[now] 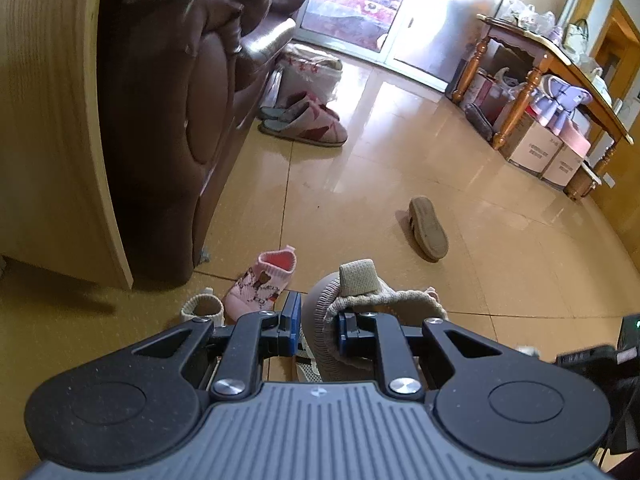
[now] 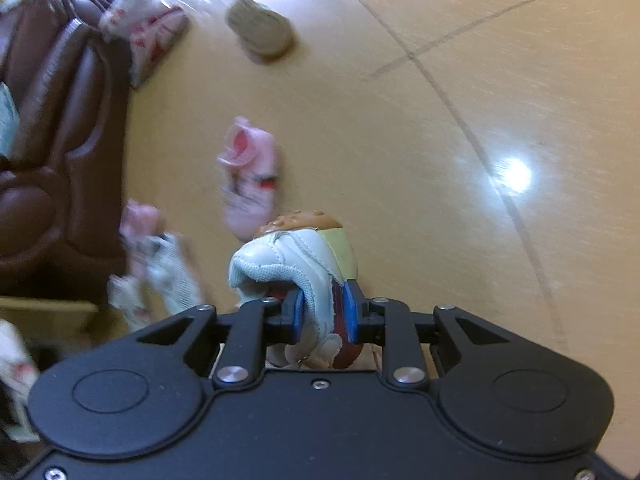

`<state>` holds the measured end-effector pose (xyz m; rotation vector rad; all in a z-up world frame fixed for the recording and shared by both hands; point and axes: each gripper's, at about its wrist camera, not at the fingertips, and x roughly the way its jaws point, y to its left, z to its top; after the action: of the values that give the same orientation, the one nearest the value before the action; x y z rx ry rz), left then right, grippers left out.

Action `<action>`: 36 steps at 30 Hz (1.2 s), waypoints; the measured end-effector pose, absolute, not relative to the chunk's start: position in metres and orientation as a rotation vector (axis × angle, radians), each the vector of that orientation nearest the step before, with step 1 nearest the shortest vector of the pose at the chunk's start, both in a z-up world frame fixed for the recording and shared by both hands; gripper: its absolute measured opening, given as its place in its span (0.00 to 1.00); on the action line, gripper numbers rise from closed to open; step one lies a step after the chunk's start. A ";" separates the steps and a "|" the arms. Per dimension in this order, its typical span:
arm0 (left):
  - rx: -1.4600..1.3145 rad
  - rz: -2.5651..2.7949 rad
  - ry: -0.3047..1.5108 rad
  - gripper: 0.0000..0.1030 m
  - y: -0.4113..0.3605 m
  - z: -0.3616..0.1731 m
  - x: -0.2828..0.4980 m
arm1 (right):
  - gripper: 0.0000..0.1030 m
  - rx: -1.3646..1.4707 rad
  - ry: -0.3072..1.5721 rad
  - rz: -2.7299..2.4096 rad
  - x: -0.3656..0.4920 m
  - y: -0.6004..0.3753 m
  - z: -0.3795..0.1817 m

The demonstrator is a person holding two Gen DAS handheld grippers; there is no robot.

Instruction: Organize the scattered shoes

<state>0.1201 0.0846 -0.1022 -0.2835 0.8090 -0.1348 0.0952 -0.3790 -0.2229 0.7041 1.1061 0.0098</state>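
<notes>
Left wrist view: left gripper [image 1: 318,326] has its blue pads clamped on the knit collar of a beige knit shoe [image 1: 352,312], so it's closed on that, shoe hanging off the floor.
Just past the left pads: pink knit baby shoe [image 1: 262,284] sits on the floor a bit to the left, opening facing up, and a cream knit shoe [image 1: 203,309] is right beside it, further left, partly hidden behind the gripper body.
Further out, to the right: tan shoe [image 1: 428,227] flipped sole-up on the tiles, well apart from the others.
Far ahead on the left: a pair of pink slippers [image 1: 308,122] parked side by side against the brown leather sofa [image 1: 176,112], with a white bag [image 1: 310,66] behind them.
Left edge: wooden panel [image 1: 48,120] right next to the sofa.
Far right: wooden table [image 1: 548,50] with boxes [image 1: 532,146] stacked under it.
Right wrist view: right gripper [image 2: 322,318] is closed on a white sneaker [image 2: 288,268], pads pinching its side, brown sole pointing away.
Past the right pads: pink baby shoe [image 2: 250,176] lies just beyond the sneaker, tan shoe [image 2: 260,32] much further out, both blurry.
Left of the right gripper: a blurry heap of pink and white shoes [image 2: 156,256] near the sofa [image 2: 56,140], can't tell how many.
Floor: shiny yellow tiles [image 2: 500,100] with a light glare spot.
</notes>
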 end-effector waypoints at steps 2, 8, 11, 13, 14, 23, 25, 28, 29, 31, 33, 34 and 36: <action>-0.284 -0.136 0.813 0.17 0.087 -0.106 0.124 | 0.21 0.708 1.087 0.063 0.111 -0.364 -0.216; -0.291 -0.132 0.802 0.17 0.099 -0.110 0.129 | 0.21 0.730 1.066 0.162 0.147 -0.318 -0.201; -0.286 -0.135 0.802 0.17 0.107 -0.113 0.128 | 0.21 0.727 1.069 0.185 0.159 -0.295 -0.203; -0.293 -0.144 0.805 0.17 0.113 -0.117 0.125 | 0.21 0.731 1.073 0.196 0.161 -0.285 -0.205; -0.292 -0.145 0.809 0.17 0.114 -0.119 0.124 | 0.21 0.732 1.077 0.203 0.162 -0.279 -0.206; -0.236 -0.153 0.861 0.17 0.121 -0.140 0.122 | 0.21 0.725 1.085 0.193 0.155 -0.265 -0.201; -0.231 -0.159 0.871 0.17 0.123 -0.145 0.125 | 0.21 0.730 1.081 0.189 0.152 -0.266 -0.199; -0.208 -0.139 0.871 0.17 0.131 -0.145 0.138 | 0.21 0.733 1.078 0.184 0.147 -0.267 -0.198; -0.192 -0.144 0.866 0.17 0.135 -0.142 0.144 | 0.21 0.739 1.078 0.184 0.146 -0.268 -0.198; -0.160 -0.148 0.851 0.17 0.138 -0.134 0.158 | 0.21 0.759 1.077 0.185 0.142 -0.270 -0.200; -0.130 -0.159 0.845 0.17 0.136 -0.134 0.171 | 0.21 0.770 1.076 0.187 0.141 -0.272 -0.201; -0.115 -0.166 0.843 0.17 0.134 -0.135 0.177 | 0.21 0.774 1.077 0.191 0.141 -0.272 -0.202; -0.086 -0.180 0.841 0.17 0.129 -0.138 0.190 | 0.21 0.783 1.078 0.199 0.140 -0.271 -0.203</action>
<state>0.1898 0.1289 -0.1377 -0.0858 0.8408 -0.1797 0.1404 -0.2712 -0.2030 0.7827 1.0783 0.1992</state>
